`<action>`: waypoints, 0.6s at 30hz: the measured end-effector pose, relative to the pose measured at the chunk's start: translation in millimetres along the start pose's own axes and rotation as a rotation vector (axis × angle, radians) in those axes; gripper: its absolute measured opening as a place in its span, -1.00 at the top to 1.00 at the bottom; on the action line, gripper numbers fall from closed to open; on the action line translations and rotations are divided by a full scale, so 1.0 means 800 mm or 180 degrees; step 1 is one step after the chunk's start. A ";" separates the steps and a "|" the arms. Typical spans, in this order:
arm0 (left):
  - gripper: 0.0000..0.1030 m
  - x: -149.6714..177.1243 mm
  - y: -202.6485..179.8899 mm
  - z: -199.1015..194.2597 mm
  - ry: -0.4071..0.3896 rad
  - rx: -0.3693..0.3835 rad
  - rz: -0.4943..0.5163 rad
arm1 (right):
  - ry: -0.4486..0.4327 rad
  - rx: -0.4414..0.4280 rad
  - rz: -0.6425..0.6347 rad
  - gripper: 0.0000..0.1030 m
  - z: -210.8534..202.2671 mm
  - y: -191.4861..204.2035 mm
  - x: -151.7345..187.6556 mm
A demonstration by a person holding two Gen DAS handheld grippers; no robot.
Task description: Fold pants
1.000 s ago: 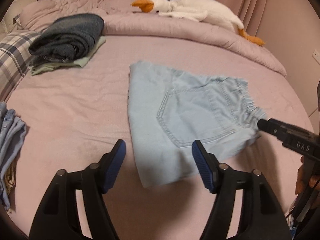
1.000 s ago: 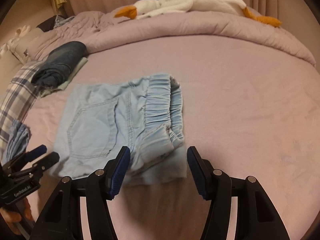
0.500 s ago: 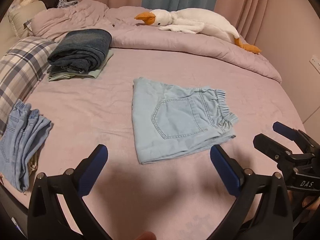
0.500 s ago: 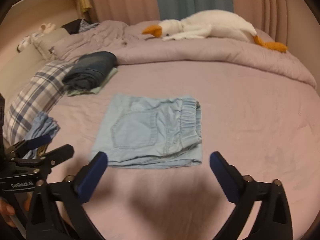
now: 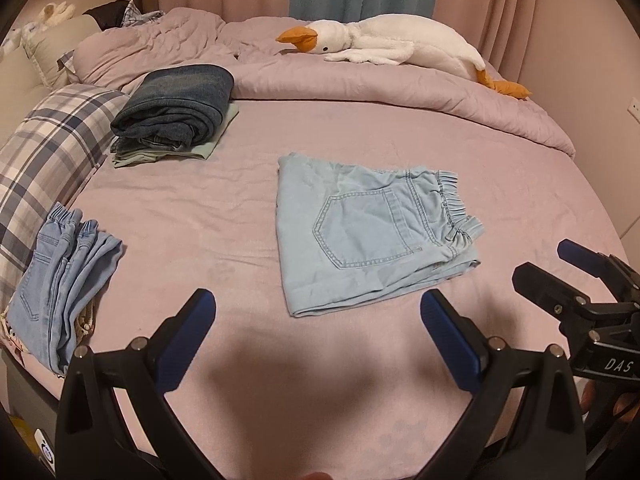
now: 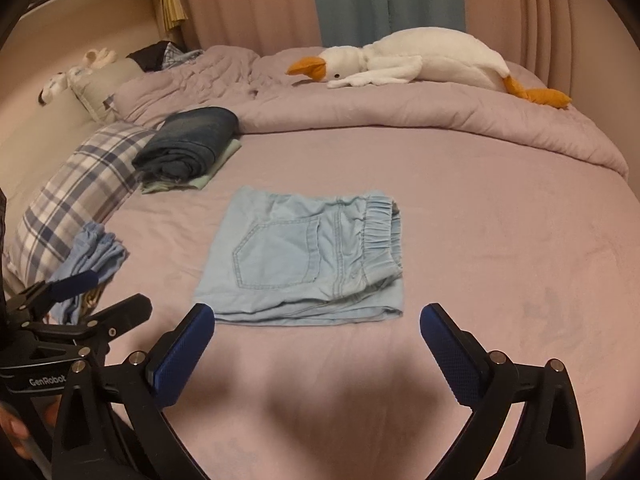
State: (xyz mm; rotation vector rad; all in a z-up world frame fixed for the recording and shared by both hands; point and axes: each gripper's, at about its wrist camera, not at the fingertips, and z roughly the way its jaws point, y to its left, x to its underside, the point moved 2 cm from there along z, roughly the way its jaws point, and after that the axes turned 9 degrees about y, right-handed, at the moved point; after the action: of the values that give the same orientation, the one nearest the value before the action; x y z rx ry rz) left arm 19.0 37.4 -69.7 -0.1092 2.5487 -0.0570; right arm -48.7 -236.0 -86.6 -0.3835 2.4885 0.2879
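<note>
The light blue denim pants (image 5: 368, 232) lie folded into a flat square on the pink bed, back pocket up, elastic waistband to the right; they also show in the right wrist view (image 6: 308, 256). My left gripper (image 5: 318, 340) is open and empty, held back from the pants' near edge. My right gripper (image 6: 316, 348) is open and empty, also short of the near edge. The right gripper shows at the right edge of the left wrist view (image 5: 576, 276), and the left gripper at the left edge of the right wrist view (image 6: 84, 300).
A folded stack of dark jeans on a green garment (image 5: 176, 112) sits at the back left. More light blue jeans (image 5: 60, 280) lie at the left edge by a plaid pillow (image 5: 44, 160). A plush goose (image 5: 392, 46) rests on the rolled duvet (image 5: 360, 84).
Both grippers have opened wide and pulled back from the pants, which now lie released and folded on the bed.
</note>
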 end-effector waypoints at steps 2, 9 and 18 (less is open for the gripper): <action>-0.99 0.001 -0.001 0.000 0.0002 0.0001 -0.0001 | -0.0002 0.0000 0.0003 -0.98 -0.001 0.000 -0.001; -0.99 0.002 -0.002 0.001 0.0015 0.0006 -0.0004 | 0.0015 -0.0011 -0.0002 -0.98 0.000 0.001 -0.001; -0.99 0.001 0.001 0.001 0.0000 0.0020 0.0011 | 0.0010 0.0002 -0.0031 -0.98 -0.001 0.009 -0.001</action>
State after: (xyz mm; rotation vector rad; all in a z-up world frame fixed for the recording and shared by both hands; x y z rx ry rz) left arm 18.8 38.0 -70.8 -0.1023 2.5484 -0.0638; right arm -51.0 -229.6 -85.0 -0.3958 2.4891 0.2828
